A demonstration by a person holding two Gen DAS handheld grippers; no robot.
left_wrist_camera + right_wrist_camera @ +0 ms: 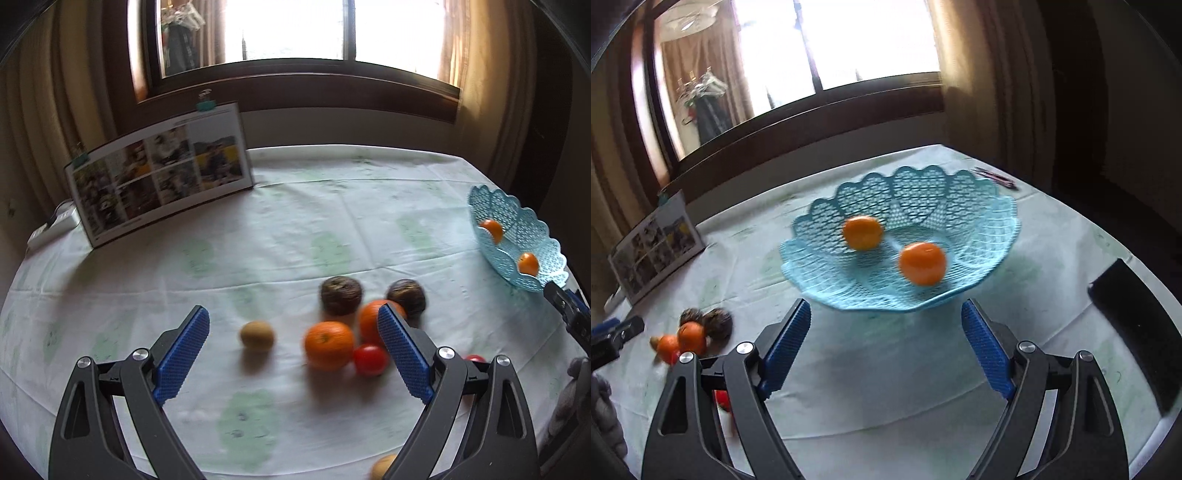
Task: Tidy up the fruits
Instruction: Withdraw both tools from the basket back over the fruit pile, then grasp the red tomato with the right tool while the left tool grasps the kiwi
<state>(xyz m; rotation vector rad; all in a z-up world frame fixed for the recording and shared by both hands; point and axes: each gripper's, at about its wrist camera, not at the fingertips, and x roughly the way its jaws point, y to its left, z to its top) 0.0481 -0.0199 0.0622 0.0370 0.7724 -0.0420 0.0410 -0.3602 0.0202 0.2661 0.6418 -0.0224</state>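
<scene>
My left gripper (293, 321) is open and empty above a cluster of fruit on the tablecloth: an orange (328, 345), a second orange (373, 319), a kiwi (257, 335), two dark brown fruits (340, 295), and a red tomato (370, 359). My right gripper (886, 317) is open and empty just in front of the blue lattice basket (979, 229), which holds two small oranges (862, 232) (922, 263). The basket also shows in the left wrist view (517, 214). The fruit cluster shows at the left of the right wrist view (690, 336).
A photo board (159, 170) stands at the back left of the table. A white power strip (55, 225) lies beside it. A dark flat object (1137, 328) lies at the right edge. Another fruit (384, 467) sits near the front edge. A window is behind.
</scene>
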